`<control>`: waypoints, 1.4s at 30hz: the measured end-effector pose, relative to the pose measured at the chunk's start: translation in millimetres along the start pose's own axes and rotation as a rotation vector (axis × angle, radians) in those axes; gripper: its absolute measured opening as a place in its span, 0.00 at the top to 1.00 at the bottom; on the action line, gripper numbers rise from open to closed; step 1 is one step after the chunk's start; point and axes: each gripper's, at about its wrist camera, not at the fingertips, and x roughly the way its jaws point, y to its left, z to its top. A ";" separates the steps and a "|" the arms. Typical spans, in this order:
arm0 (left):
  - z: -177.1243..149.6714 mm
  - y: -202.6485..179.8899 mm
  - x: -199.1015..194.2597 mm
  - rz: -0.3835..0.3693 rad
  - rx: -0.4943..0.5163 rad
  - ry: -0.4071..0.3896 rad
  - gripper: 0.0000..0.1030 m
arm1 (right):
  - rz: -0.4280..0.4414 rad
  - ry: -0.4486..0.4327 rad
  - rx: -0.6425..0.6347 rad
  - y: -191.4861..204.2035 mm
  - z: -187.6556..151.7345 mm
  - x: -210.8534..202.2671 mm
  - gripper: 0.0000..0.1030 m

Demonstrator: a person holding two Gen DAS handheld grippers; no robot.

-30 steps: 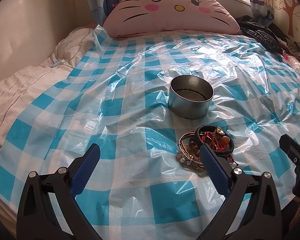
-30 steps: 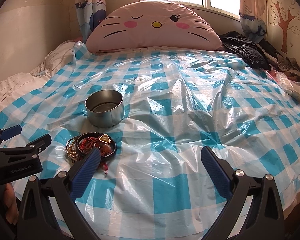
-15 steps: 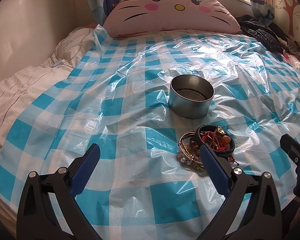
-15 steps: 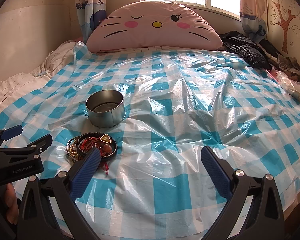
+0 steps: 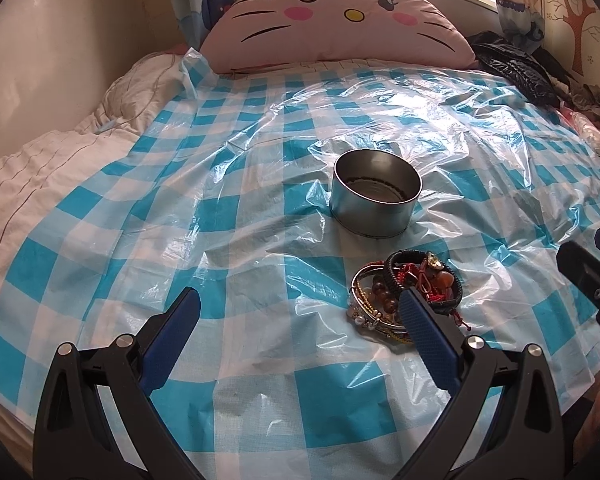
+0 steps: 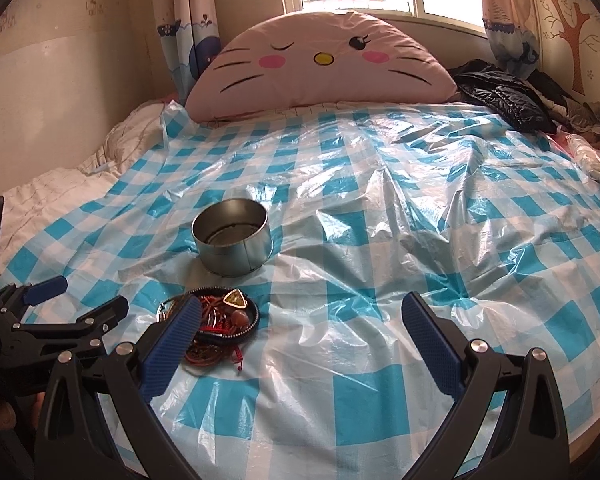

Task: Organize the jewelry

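Nothing sorted yet, by my read: the metal tin (image 5: pixel 376 193) sits upright on the bed's checked plastic sheet (image 5: pixel 236 216) and looks empty, while the whole jewelry pile (image 5: pixel 404 292) lies on the sheet just in front of the tin, not touching it. Left tongs (image 5: pixel 300 312) and right tongs (image 6: pixel 300 314) both hang spread wide with nothing between the fingers, the left set's right finger overlapping the pile in view, contact unclear. The pile is a tangle — black cord bracelet, thin metal bangles, amber-brown beads, red string, a gold triangular piece — so separating items probably comes first.
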 end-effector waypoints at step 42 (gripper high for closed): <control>42.1 10.5 59.2 -0.347 -0.103 0.146 0.93 | 0.266 0.346 -0.024 8.6 -2.2 80.4 0.07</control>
